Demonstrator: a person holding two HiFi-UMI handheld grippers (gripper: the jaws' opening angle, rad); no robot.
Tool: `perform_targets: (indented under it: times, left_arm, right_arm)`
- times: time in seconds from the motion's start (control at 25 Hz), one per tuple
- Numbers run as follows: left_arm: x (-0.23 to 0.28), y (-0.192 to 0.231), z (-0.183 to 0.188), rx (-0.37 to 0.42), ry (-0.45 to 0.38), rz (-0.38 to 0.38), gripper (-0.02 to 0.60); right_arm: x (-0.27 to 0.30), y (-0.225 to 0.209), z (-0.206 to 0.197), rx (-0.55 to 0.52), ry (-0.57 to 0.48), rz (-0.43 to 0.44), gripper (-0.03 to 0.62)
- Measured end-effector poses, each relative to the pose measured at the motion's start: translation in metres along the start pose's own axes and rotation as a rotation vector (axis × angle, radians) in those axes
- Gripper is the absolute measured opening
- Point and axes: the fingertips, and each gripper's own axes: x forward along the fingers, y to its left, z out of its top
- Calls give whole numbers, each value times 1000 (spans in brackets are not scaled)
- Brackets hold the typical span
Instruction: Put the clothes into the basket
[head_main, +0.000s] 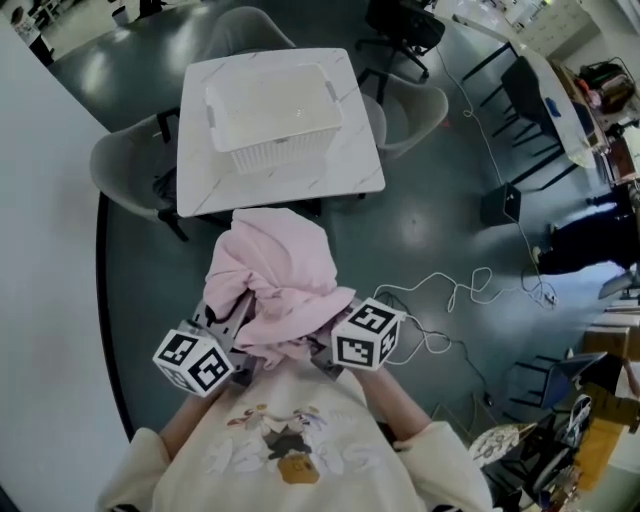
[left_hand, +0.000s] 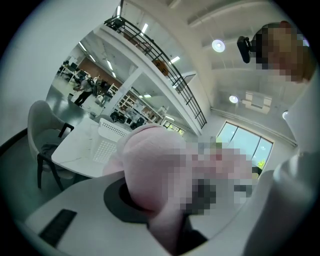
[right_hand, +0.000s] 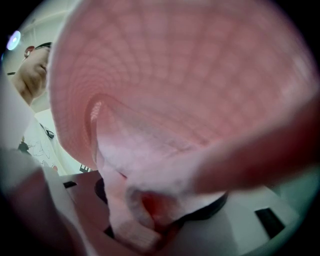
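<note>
A pink knitted garment (head_main: 278, 272) hangs bunched between both grippers, in front of the person's chest and short of the table. My left gripper (head_main: 232, 325) is shut on its left side, and pink cloth (left_hand: 150, 170) bulges between that gripper's jaws. My right gripper (head_main: 322, 345) is shut on the right side. In the right gripper view the garment (right_hand: 180, 90) fills nearly the whole frame, with a fold pinched low between the jaws. The white slatted basket (head_main: 272, 112) stands on the white marble-look table (head_main: 345, 170) ahead. It also shows in the left gripper view as a basket (left_hand: 111, 134).
Grey shell chairs stand at the table's left (head_main: 125, 165) and right (head_main: 415, 115). A white cable (head_main: 455, 295) trails over the dark floor at the right. A black office chair (head_main: 400, 30) and desks with clutter (head_main: 590, 110) lie farther right. A white wall (head_main: 40, 300) runs along the left.
</note>
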Motion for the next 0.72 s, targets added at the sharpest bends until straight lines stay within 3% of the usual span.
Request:
perform_targets:
  times: [0.36,0.72]
  left_arm:
    - [-4,62,60,14,-5,-35,143]
    - [2,93,81,-9,56,-70,143]
  right_arm:
    - [80,0,32,-11,-32,-19,267]
    - [114,-7,43,40,-45,-75,267]
